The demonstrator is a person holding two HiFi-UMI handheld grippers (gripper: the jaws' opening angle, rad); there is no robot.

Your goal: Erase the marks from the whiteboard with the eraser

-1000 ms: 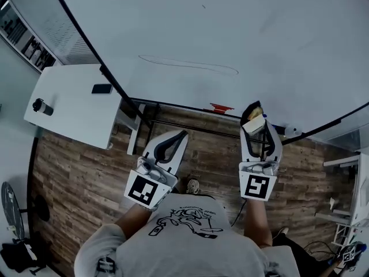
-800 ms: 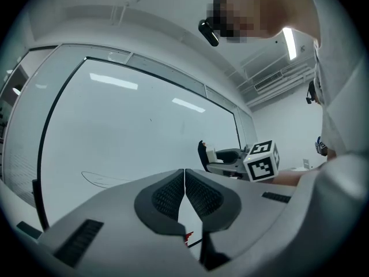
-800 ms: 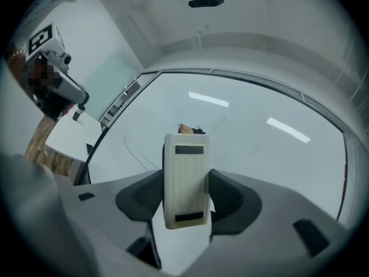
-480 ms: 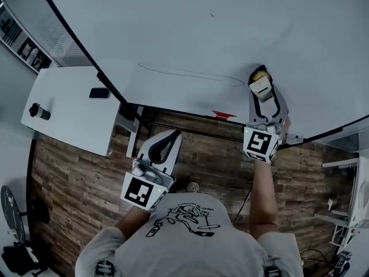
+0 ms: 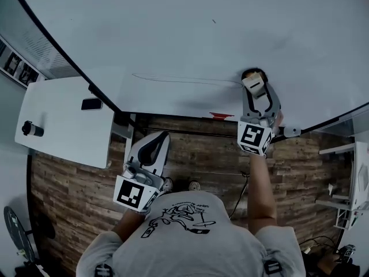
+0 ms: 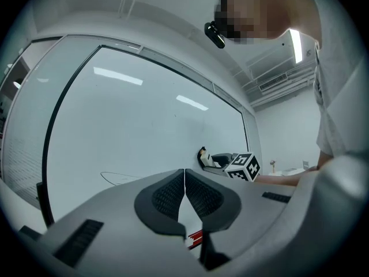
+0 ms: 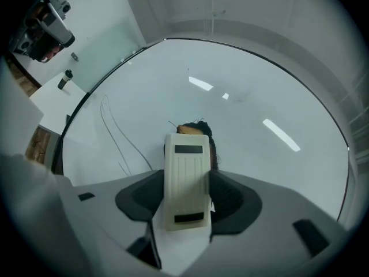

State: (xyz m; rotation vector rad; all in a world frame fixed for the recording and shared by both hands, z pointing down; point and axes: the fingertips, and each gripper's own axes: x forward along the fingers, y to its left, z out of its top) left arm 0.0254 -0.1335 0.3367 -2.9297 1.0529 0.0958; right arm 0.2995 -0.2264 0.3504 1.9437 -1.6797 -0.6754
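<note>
A large whiteboard point(image 5: 190, 33) fills the upper part of the head view. On it runs a thin long looped pen mark point(image 5: 173, 78). My right gripper point(image 5: 254, 84) is shut on a cream eraser point(image 7: 185, 178), whose front end presses the board at the right end of the mark. In the right gripper view the mark's lines point(image 7: 115, 140) run to the left of the eraser. My left gripper point(image 5: 153, 149) hangs low over the floor, away from the board, with its jaws together and nothing between them. The left gripper view shows the board point(image 6: 144, 126) and the right gripper point(image 6: 210, 159) on it.
A red marker point(image 5: 221, 115) lies on the board's tray. A white table point(image 5: 63, 126) stands at the left with a dark phone point(image 5: 91, 103) and a dark cylinder point(image 5: 31, 129) on it. Wooden floor point(image 5: 196, 154) lies below.
My right gripper has risen from below the board's edge up to the board, and the eraser now touches the mark's right end. The left gripper has drifted slightly down and left.
</note>
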